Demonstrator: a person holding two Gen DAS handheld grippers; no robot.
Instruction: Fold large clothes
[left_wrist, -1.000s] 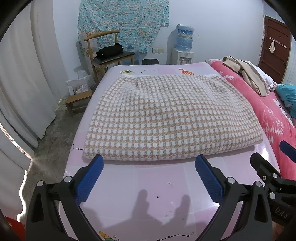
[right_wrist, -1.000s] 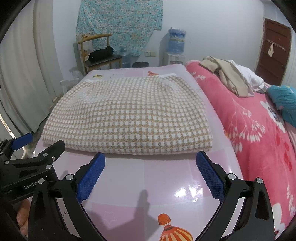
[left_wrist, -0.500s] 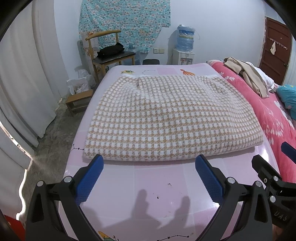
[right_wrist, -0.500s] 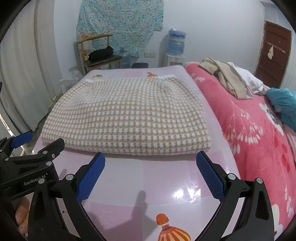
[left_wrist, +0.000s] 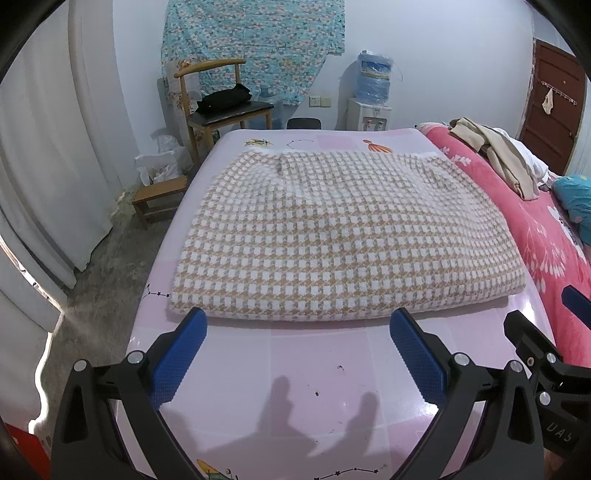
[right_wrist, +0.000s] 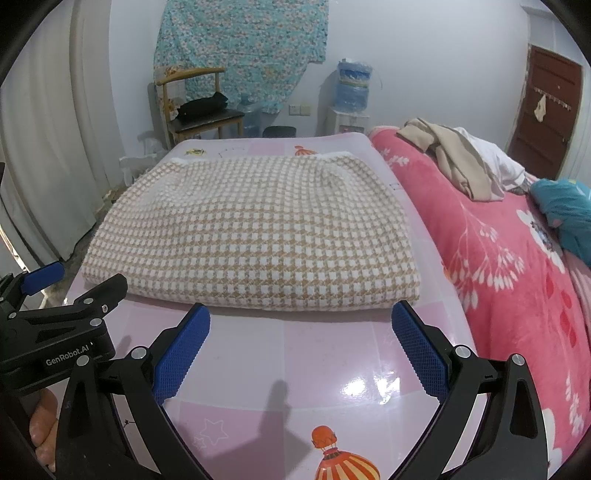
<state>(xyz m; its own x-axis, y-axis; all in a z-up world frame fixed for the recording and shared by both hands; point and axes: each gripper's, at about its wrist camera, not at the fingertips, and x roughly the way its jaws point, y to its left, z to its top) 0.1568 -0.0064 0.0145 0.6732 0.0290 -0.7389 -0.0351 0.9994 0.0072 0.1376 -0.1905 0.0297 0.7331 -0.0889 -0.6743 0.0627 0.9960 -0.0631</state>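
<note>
L claw (left_wrist: 295, 328) & R claw (right_wrist: 301, 326) both wide, empty, just short of folded checked garment (left_wrist: 343, 236) on pink table (left_wrist: 295, 369).

I see the sweater (left_wrist: 343, 236) folded into a thick, roughly rectangular bundle — a tan-and-white houndstooth knit, lying flat on the pink table (left_wrist: 295, 369). Its folded near edge runs across in front of me, rounded and neat; the far edge shows a white trim (right_wrist: 332, 157) — slightly rumpled near the back.
</note>
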